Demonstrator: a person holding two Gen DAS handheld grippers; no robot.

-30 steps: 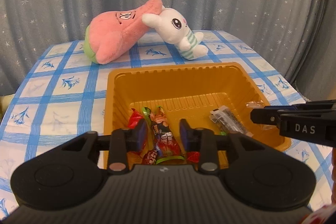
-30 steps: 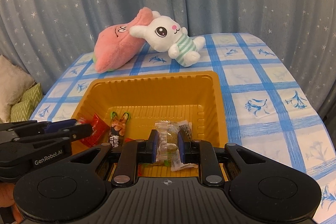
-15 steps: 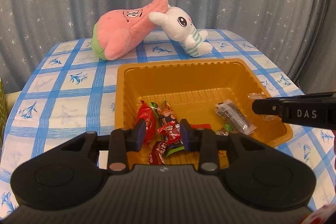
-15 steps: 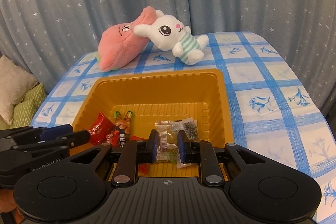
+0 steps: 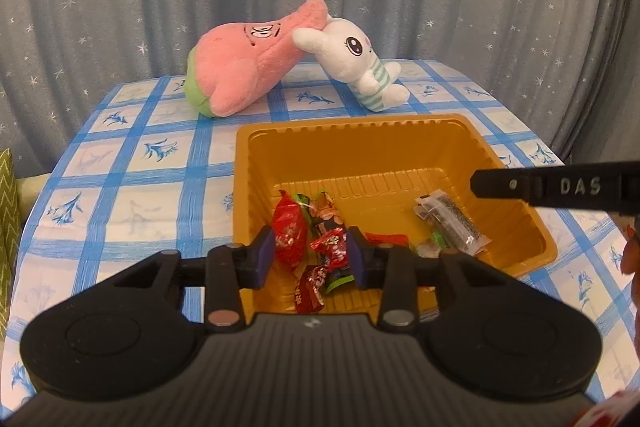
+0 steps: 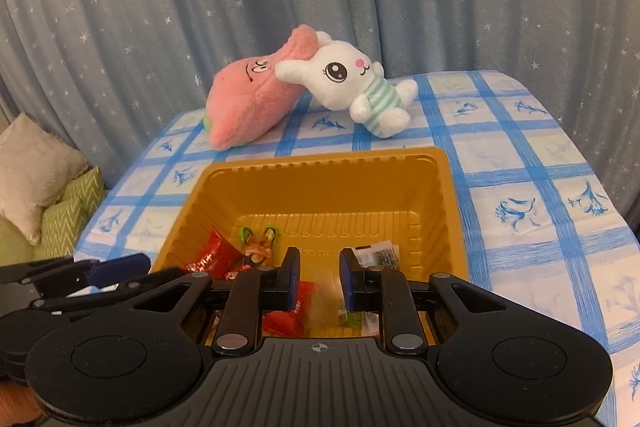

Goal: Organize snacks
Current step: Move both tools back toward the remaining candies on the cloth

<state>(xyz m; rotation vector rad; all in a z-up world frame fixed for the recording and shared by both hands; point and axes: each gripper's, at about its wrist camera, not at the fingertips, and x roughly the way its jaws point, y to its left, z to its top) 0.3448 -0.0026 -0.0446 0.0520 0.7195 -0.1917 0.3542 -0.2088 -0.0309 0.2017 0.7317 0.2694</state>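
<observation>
An orange plastic tray [image 5: 360,139] [image 6: 328,163] sits on the checked tablecloth and holds several wrapped snacks. In the left wrist view I see a red packet [image 5: 289,233], a small red candy [image 5: 331,247] and a dark clear-wrapped snack [image 5: 450,221]. My left gripper [image 5: 311,255] is open above the tray's near edge, nothing between its fingers. My right gripper [image 6: 318,277] is open over the tray; a blurred clear-wrapped snack [image 6: 326,311] lies below its fingers. The red packet also shows in the right wrist view [image 6: 212,255].
A pink plush [image 5: 244,63] and a white rabbit plush [image 5: 356,61] lie at the back of the table. A starred grey curtain hangs behind. Green and beige cushions [image 6: 44,195] sit off the table's left side. The right gripper's finger [image 5: 552,187] reaches over the tray's right rim.
My right gripper has opened and let go of the clear-wrapped snack, which dropped into the tray. Both grippers have pulled back and up a little from the tray.
</observation>
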